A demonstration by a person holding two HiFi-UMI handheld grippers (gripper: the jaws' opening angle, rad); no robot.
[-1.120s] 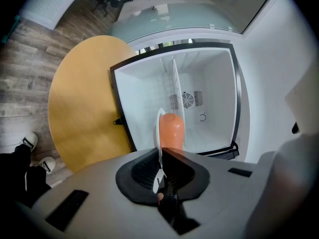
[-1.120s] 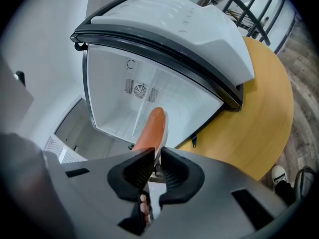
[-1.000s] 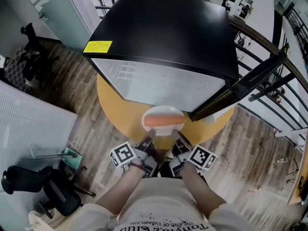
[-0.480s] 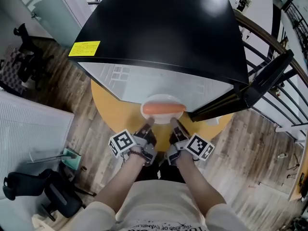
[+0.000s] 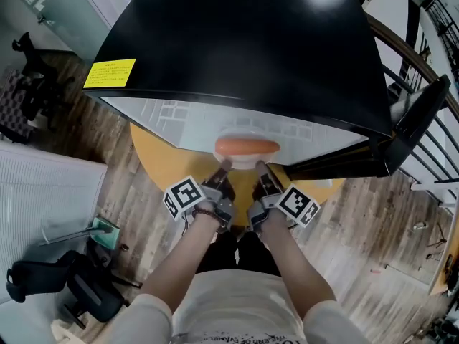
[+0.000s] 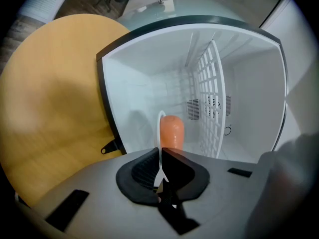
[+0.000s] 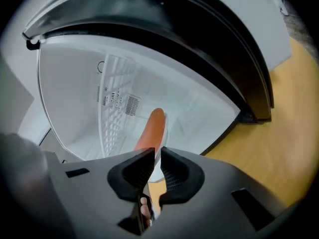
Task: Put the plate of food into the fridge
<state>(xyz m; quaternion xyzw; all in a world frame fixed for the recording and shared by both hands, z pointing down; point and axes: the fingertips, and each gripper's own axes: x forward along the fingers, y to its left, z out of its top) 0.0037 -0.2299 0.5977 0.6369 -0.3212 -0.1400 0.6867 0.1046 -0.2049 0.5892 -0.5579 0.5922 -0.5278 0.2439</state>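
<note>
Room lies open inside the fridge [image 6: 139, 88] beside its wire rack [image 6: 212, 98].

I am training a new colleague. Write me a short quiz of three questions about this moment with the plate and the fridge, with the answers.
1. True or false: the fridge door is closed.
2. How many grippers hold the plate?
3. The food on the plate is: A green, B orange, C white.
Key: 1 false, it stands open. 2 two: the left gripper and the right gripper have their jaws shut on its rim. 3 B.
</note>
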